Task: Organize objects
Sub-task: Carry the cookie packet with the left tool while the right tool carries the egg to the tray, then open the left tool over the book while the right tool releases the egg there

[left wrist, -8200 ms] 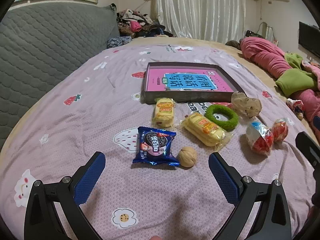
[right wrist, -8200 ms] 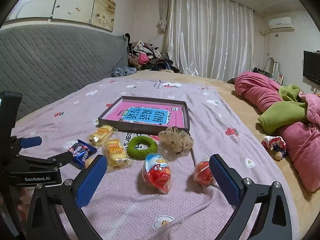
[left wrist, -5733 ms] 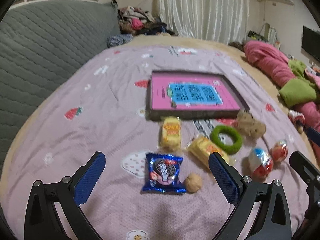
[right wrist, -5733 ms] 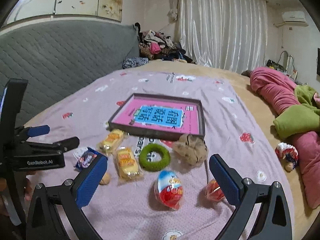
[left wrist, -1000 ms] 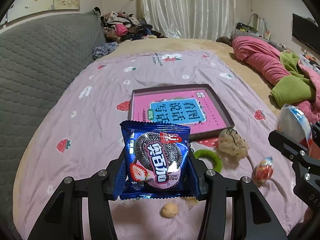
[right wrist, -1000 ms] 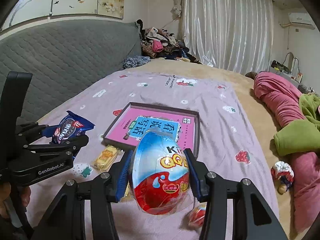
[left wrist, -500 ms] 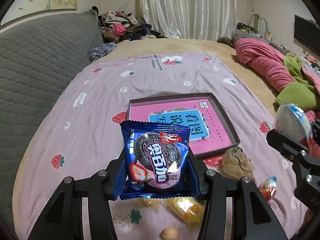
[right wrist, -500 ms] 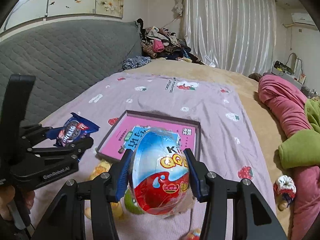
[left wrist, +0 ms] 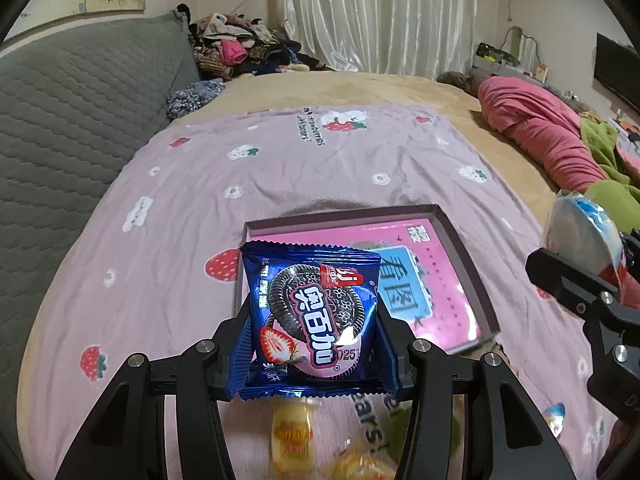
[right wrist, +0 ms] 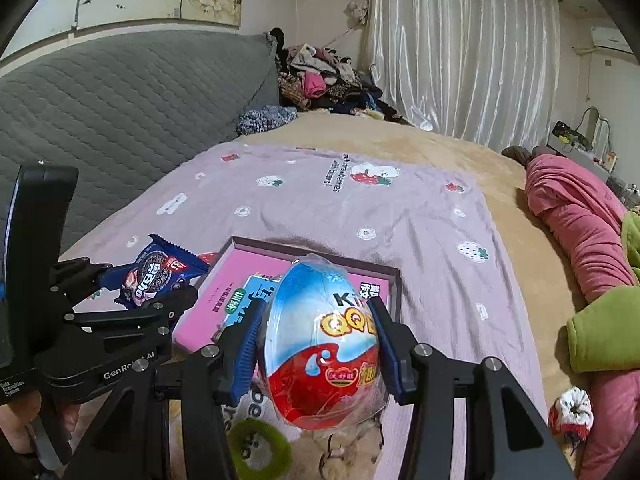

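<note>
Cookies first: my left gripper (left wrist: 314,344) is clamped on a blue cookie packet (left wrist: 312,316), which stands upright between the blue pads, held in the air at the near left corner of the shallow box (left wrist: 460,240) with its pink booklet inside. My right gripper (right wrist: 320,356) grips a foil-wrapped chocolate egg (right wrist: 322,344), blue on top and red below, its pointed end up, also held above the near edge of that box. From the right wrist view I see a green ring (right wrist: 260,450) and a beige scrunchie (right wrist: 352,446) lying on the strawberry-print blanket (left wrist: 180,200) below the egg; yellow snack packs (left wrist: 292,432) lie blurred under the cookie packet
</note>
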Tool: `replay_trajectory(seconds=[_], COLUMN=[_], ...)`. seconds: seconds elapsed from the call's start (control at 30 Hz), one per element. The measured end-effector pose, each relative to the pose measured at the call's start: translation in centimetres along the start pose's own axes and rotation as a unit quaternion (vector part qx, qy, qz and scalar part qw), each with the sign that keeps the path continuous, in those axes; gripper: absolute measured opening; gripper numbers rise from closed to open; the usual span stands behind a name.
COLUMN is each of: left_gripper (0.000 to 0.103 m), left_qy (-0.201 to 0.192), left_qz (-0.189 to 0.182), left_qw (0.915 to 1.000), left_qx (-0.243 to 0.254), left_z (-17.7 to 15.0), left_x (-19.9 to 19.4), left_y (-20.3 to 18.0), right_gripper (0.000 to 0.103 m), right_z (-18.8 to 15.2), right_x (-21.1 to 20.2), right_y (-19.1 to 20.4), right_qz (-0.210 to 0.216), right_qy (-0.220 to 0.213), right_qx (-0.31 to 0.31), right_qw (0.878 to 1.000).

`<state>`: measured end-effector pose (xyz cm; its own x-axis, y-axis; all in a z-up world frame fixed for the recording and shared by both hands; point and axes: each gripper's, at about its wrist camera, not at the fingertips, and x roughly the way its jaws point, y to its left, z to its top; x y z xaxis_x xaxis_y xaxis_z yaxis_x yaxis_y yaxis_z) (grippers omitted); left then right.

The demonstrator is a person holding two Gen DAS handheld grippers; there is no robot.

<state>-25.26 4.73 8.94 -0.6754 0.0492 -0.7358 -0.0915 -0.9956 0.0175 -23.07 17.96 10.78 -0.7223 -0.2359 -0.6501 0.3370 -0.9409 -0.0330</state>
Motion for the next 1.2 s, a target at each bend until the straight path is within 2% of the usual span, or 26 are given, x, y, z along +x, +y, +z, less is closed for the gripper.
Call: replay_trajectory(seconds=[0.07, 0.33, 0.57, 0.73, 1.03, 1.2], left_gripper=[0.053, 0.053, 0.053, 0.053, 0.053, 0.054], left_qy=[0.004, 0.034, 0.062, 0.086, 0.092, 0.096], left_qz=[-0.001, -0.030, -0.005, -0.018, 0.010, 0.018], left_qw=[1.0000, 0.9987, 0.9979, 0.9951, 0.9953, 0.9943], left_qx=[-0.002, -0.026, -0.021, -0.045, -0.029, -0.044], left_z=[0.6, 2.2, 3.0, 3.4, 3.8, 3.7], left_x=[1.4, 7.8, 13.9, 17.2, 21.1, 22.0], left_y=[0.1, 0.5, 0.7, 1.5, 2.0, 3.1], right_gripper=[0.051, 0.051, 0.051, 0.051, 0.051, 0.051], right_z=[0.5, 1.5, 1.5, 1.2, 0.5, 0.2], right_x=[1.2, 8.4, 15.3, 19.0, 24.1, 25.8], right_y=[-0.2, -2.8, -4.4, -4.1, -6.2, -7.1], right_qz=[-0.001, 0.066, 0.054, 0.007, 0.017, 0.018], right_qy=[0.007, 0.063, 0.127, 0.153, 0.180, 0.193], right_qx=[-0.004, 0.048, 0.054, 0.024, 0.066, 0.091], right_qw=[1.000, 0.995, 0.989, 0.988, 0.981, 0.977])
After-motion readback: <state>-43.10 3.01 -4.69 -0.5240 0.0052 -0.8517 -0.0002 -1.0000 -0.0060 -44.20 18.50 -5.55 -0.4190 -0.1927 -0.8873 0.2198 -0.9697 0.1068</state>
